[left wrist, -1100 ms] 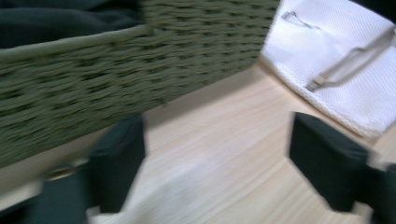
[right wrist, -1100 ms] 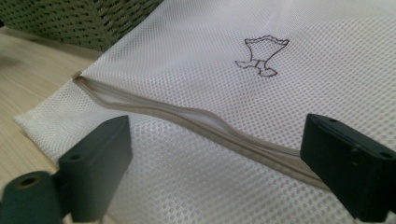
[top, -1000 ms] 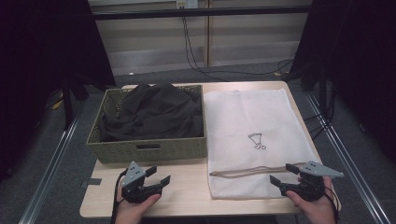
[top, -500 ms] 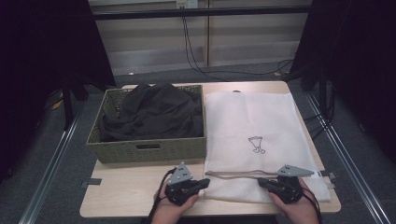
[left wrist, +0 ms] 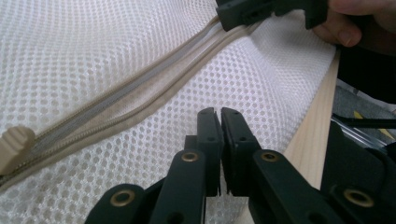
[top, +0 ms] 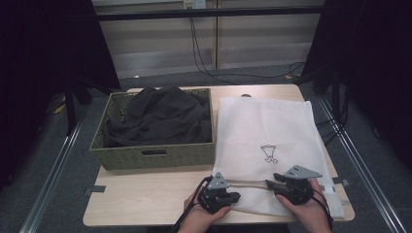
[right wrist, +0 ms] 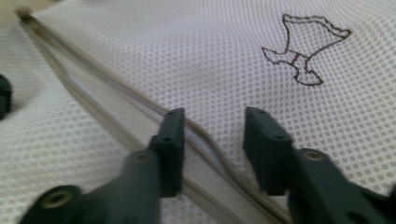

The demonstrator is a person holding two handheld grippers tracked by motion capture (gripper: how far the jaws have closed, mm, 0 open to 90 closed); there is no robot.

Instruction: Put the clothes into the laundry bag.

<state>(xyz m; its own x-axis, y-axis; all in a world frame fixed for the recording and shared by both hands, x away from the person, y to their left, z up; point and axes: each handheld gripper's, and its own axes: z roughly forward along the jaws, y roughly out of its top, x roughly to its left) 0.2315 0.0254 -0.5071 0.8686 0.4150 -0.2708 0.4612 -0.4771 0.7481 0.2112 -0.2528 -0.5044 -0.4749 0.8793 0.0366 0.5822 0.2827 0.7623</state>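
No words or numbers can be read; the mesh bag (top: 265,141) bears only a small dark outline drawing (right wrist: 303,49).

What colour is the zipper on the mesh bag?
Beige, on the white mesh bag; the zipper shows best in the left gripper view.

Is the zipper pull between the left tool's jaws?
No, in the left gripper view the left tool has its jaws together over bare mesh, while the zipper pull lies apart at the left edge.

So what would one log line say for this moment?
left gripper: shut, on white mesh laundry bag | right gripper: open, astride beige zipper | green woven basket: holds black cloth
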